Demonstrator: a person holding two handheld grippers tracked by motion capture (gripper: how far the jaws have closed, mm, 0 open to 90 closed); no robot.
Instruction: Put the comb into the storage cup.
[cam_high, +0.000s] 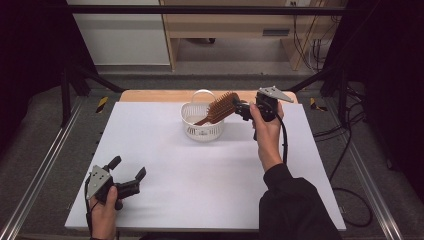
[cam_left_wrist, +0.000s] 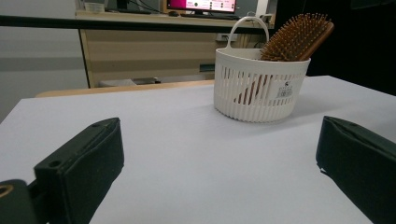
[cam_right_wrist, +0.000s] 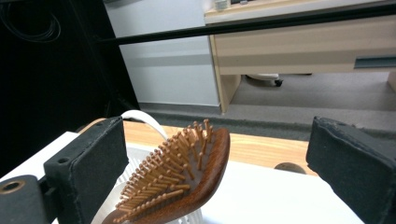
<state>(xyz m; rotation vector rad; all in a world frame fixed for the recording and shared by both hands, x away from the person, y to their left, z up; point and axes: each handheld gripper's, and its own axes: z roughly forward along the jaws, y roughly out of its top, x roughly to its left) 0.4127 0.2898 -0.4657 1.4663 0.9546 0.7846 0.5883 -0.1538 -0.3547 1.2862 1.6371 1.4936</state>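
Overhead, white table (cam_high: 200, 175) before wooden desk (cam_high: 230, 25).

White table top (cam_high: 200, 170) over a wooden board (cam_high: 150, 95), grey floor (cam_high: 40, 130) around. Beyond, a pale wooden desk (cam_high: 225, 22) with a monitor (cam_left_wrist: 201, 5) on it, a white cabinet (cam_high: 120, 35) beside, cables (cam_high: 307, 45) hanging at right.

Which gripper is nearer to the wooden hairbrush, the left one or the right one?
Right. The right gripper is open just beside the hairbrush standing in the white basket. The left gripper is open far away, near the table's front-left corner.
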